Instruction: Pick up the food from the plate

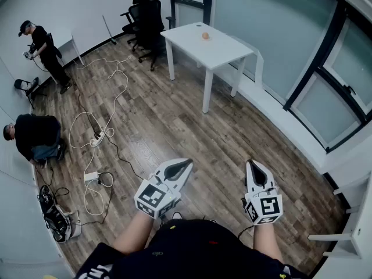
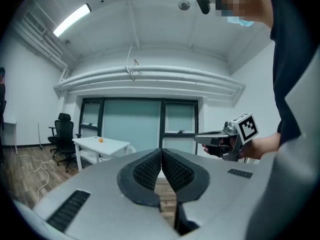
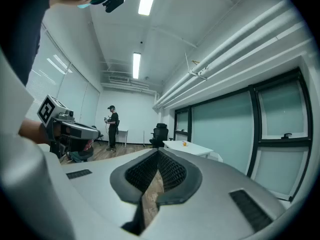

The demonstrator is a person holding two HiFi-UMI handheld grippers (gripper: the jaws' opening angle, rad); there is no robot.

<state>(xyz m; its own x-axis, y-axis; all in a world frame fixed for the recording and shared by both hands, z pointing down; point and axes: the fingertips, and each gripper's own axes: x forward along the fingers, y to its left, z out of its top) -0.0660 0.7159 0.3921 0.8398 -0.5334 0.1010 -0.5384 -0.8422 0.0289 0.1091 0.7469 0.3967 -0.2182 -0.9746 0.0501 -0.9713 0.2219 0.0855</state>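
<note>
both my tools are pressed together with nothing between the pads: the left gripper (image 2: pixel 161 156) shows its ribbed faces meeting at the tip, and the right gripper (image 3: pixel 158 155) looks the same. the food, a small orange item (image 1: pixel 205 36), sits on the white table (image 1: pixel 192 44) by the glass wall, well apart from me across the wood floor (image 1: pixel 174 121); i cannot make out a plate under it from here. as i judge it, the step in hand is the approach: walk up to the table, steer round the cables (image 1: pixel 99 127) on the floor, then spread one pair of jaws before reaching in, since shut jaws would only knock the item off. it looks small and round, so i would come at it low and level and close gently. the head view gives the layout, the office chairs (image 1: pixel 145 13) and a crouched person (image 1: pixel 35 135) at the left wall. the gripper views show the jaw faces up close, which the head view does not.
</note>
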